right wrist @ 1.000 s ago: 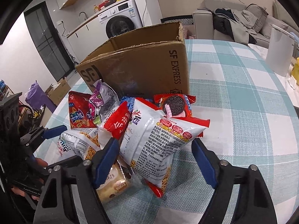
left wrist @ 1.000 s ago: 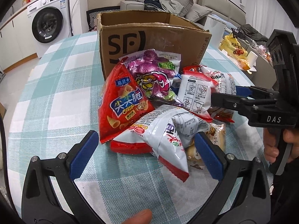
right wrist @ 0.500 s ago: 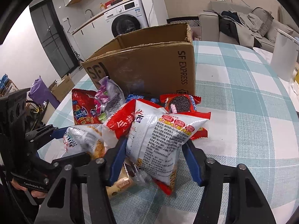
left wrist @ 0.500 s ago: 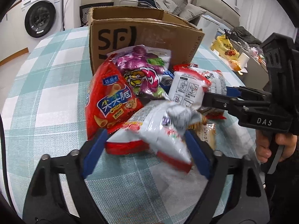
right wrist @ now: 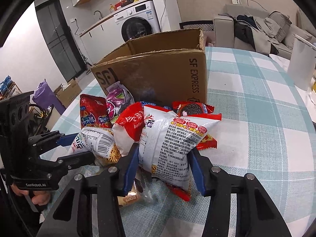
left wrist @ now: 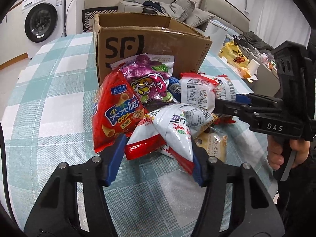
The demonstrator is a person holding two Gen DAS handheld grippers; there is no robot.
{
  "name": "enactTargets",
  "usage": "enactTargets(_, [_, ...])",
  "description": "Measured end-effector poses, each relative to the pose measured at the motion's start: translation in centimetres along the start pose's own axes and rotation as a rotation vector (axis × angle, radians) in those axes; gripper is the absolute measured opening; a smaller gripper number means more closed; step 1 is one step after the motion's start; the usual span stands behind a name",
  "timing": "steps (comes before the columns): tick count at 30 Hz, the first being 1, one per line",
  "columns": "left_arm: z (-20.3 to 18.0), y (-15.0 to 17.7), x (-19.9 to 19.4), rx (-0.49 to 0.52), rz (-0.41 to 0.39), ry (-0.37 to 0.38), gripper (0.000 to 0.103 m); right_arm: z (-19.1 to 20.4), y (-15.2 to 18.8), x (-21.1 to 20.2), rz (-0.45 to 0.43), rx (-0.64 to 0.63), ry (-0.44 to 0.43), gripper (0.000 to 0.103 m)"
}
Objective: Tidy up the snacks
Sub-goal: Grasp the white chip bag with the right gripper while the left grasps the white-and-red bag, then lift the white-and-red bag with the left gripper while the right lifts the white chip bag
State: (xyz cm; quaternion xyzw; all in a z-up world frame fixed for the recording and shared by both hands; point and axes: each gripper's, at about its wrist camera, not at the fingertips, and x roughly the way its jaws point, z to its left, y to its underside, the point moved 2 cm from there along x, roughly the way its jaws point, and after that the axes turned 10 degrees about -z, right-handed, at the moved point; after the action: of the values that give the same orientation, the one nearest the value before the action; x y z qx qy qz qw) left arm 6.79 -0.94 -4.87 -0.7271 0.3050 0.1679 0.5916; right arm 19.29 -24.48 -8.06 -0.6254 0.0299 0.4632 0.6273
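Snacks pile [left wrist: 158,106] vs cardboard box [left wrist: 150,45] – left gripper [left wrist: 158,158], right gripper [right wrist: 164,164] each pinching a white bag.

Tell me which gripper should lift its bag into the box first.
Probably right. The right gripper pinches the large white bag, which lies atop the pile, nearer the cardboard box. The left gripper holds a noodle bag lower, partly beneath it.
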Motion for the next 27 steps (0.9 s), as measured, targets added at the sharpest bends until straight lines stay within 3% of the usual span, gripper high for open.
enactTargets(27, [0.3, -0.8, -2.4, -0.060, -0.036, 0.102, 0.051, -0.8, -1.3, -2.2, -0.072, 0.032, -0.009, 0.048])
